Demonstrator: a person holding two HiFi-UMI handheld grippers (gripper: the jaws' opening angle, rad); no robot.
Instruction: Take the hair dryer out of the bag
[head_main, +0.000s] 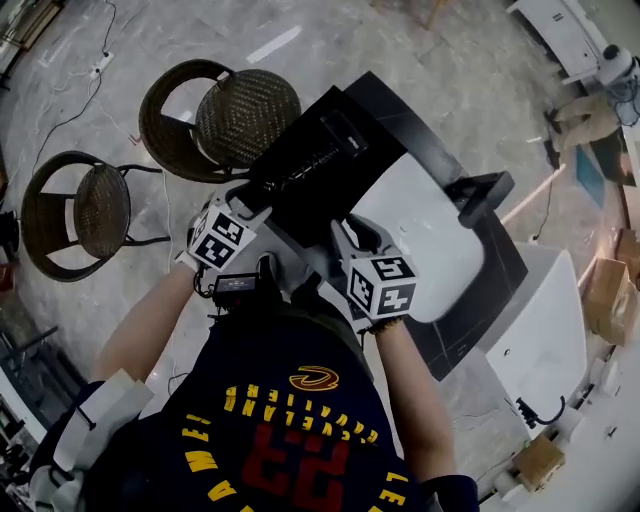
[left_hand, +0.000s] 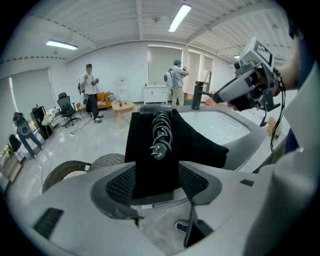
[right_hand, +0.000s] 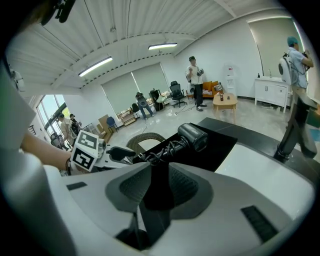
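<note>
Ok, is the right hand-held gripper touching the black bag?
Touching. The right gripper view shows the right hand-held gripper pinching an edge of the black bag between both jaws.

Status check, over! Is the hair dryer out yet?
Left hand-held gripper open; right hand-held gripper shut on bag. Hair dryer lies atop bag, out. Nothing blocking.

A: bag (head_main: 320, 165)?
B: black cloth, matt, soft. hair dryer (right_hand: 194, 136) matt black plastic, cord (left_hand: 161, 132) rubbery, slight sheen.
A: counter (head_main: 440, 235)?
B: smooth glossy white. chairs (head_main: 245, 115) woven wicker; floor (head_main: 420, 60) polished stone-look. left hand-held gripper (left_hand: 156, 176) matt grey plastic, pads (left_hand: 122, 184) cross-hatched.
</note>
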